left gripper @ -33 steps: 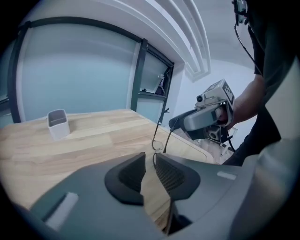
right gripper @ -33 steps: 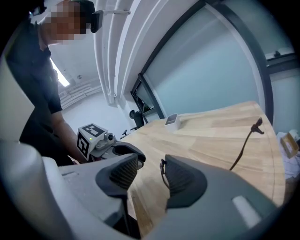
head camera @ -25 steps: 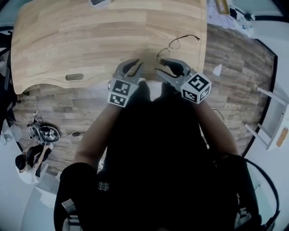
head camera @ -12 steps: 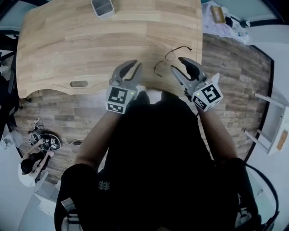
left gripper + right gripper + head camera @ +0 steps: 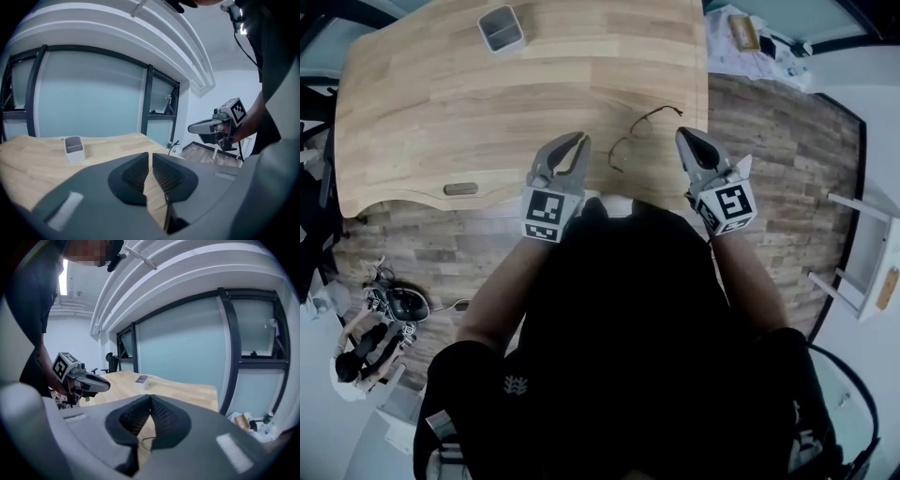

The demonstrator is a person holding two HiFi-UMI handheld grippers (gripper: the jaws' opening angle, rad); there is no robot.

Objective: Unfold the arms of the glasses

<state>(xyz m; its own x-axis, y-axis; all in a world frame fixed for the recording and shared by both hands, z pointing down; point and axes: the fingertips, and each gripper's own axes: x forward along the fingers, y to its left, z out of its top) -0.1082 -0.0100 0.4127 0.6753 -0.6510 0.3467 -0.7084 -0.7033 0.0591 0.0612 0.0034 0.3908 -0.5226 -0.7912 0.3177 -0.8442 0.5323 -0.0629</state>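
Plainly, the wire-rimmed glasses lie flat on the wooden bench, close to its right-hand corner and gripped by nothing. From the head view they sit between the two grippers. They are at 3 o'clock from the left gripper and at 9 o'clock from the right gripper, apart from both. One thin arm stretches away from the lenses toward 2 o'clock (the other is too fine to make out).

The left gripper's jaws have just been closing. They now stand almost together, with only a thin slit between the ribbed pads and nothing in it. The right gripper's jaws have just been closing too, and their tips meet with nothing caught between them. Both grippers are held above the near edge of the bench, each with its marker cube turned toward the head camera.

A small white open-topped container stands far up the bench, at 11 o'clock from the left gripper. A dark oval slot is set into the bench near its front edge, at 8 o'clock from that gripper.

Wood-plank floor shows beyond the bench on the right. Another person is low on the floor at the 8 o'clock side of the head view.
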